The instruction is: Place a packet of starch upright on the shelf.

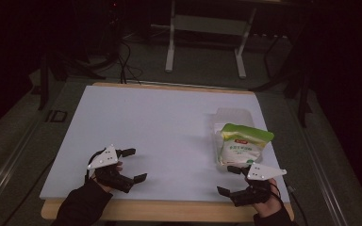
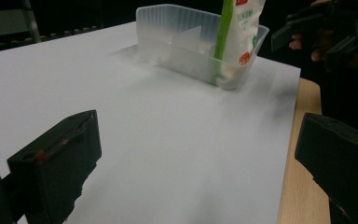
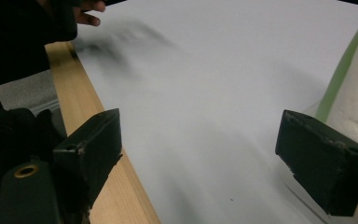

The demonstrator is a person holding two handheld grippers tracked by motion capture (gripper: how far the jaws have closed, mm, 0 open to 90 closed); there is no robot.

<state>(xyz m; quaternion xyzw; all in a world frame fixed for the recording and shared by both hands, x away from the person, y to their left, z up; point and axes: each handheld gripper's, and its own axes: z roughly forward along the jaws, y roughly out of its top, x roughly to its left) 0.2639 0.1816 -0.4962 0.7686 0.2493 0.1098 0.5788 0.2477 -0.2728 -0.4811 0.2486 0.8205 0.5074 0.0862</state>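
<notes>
Both claws are seen spread wide with nothing held: the left gripper [image 1: 131, 165] over bare white board [image 1: 160, 127], the right gripper [image 1: 232, 180] just beside the clear tub [image 1: 234, 115]. A green-and-white bag [image 1: 243, 143] is propped upright in that tub. It could be toppled, or the light tub shoved, by a careless sideways approach. A red label is noted; its writing cannot be read.

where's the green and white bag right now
In the high view the bag stands in the clear plastic bin on the table's right side, just ahead of the right tongs.
</notes>
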